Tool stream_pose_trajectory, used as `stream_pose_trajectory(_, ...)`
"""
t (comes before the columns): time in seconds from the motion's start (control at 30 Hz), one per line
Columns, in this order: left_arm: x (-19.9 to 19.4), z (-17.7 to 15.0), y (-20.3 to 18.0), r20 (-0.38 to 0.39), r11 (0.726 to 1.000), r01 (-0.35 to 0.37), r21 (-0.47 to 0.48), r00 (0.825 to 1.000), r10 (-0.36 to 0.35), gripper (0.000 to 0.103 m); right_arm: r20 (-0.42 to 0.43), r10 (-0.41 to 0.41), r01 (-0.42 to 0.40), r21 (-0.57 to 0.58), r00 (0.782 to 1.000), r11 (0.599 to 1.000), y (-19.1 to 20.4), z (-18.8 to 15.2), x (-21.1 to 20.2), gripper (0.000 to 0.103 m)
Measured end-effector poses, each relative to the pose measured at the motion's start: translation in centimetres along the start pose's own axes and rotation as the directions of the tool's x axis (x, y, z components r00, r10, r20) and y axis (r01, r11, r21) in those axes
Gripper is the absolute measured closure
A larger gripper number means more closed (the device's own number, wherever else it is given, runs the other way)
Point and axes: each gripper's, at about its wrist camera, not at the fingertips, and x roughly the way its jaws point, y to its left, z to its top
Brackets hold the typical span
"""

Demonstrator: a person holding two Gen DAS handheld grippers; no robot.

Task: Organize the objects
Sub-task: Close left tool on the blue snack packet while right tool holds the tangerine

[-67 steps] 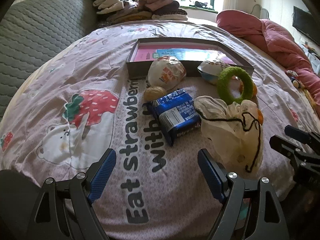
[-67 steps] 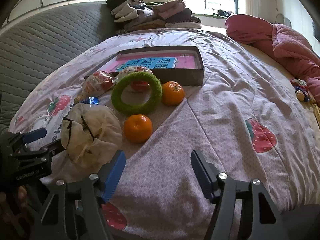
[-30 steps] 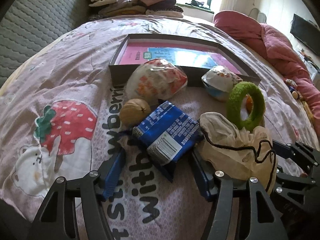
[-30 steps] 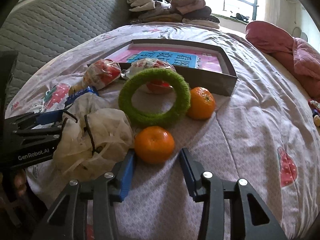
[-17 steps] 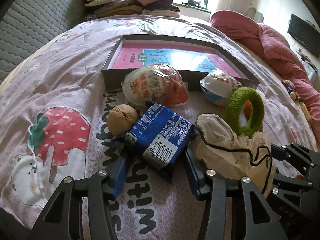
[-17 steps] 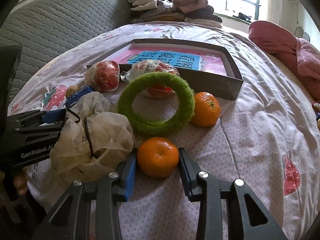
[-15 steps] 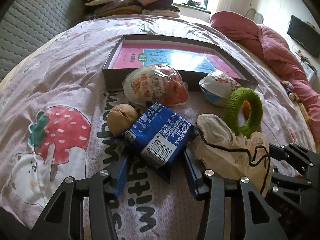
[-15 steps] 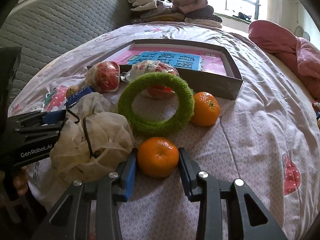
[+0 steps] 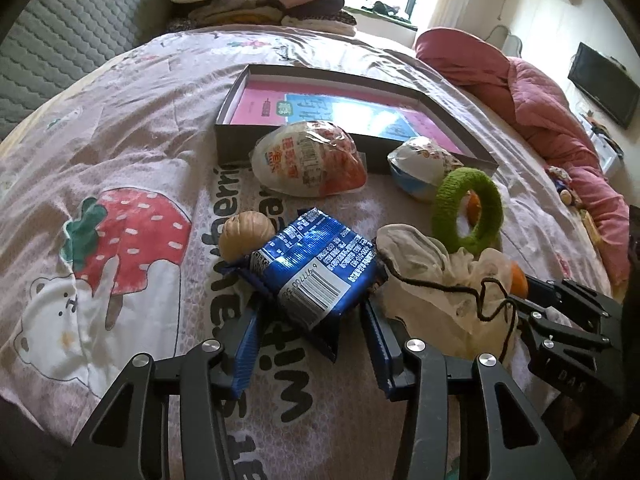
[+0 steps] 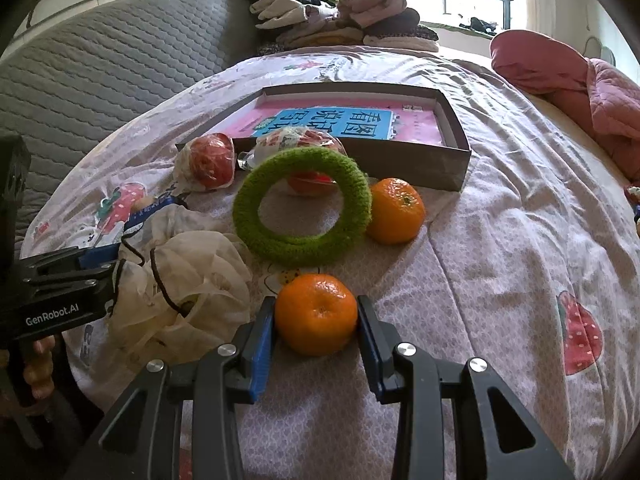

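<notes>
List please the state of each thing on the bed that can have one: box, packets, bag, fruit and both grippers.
Shallow grey cardboard box: open, a pink booklet inside.
Blue foil snack packet: sealed, between the left gripper's fingers.
Cream drawstring bag: crumpled, cord loose.
Near orange mandarin: whole, unpeeled.
Left gripper: closing around the packet.
Right gripper: shut on the mandarin.

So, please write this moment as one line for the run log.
left gripper: shut on blue packet | right gripper: shut on near orange | box: holds only a book
</notes>
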Motion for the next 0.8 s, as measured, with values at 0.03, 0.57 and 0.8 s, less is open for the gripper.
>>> stream_pose_trajectory(0.03, -0.1, 0.0, 0.0, 0.005, 1.000, 0.002, 0.000, 1.000, -0.002, 0.054, 0.002, 0.002, -0.002, 0.004, 1.000, 1.000, -0.1, 0.0, -0.1, 0.064)
stream_pose_trajectory(0.57, 0.5, 1.1, -0.9, 0.028, 0.999, -0.024, 0.026, 0.999, 0.024, 0.055, 0.008, 0.003, -0.003, 0.007, 1.000, 1.000, -0.1, 0.1, -0.3, 0.064)
stream_pose_trajectory(0.8, 1.6, 1.6, -1.0, 0.016, 0.999, -0.029, 0.028, 0.999, 0.029, 0.056, 0.005, 0.005, -0.005, 0.009, 1.000, 1.000, -0.1, 0.1, -0.1, 0.065)
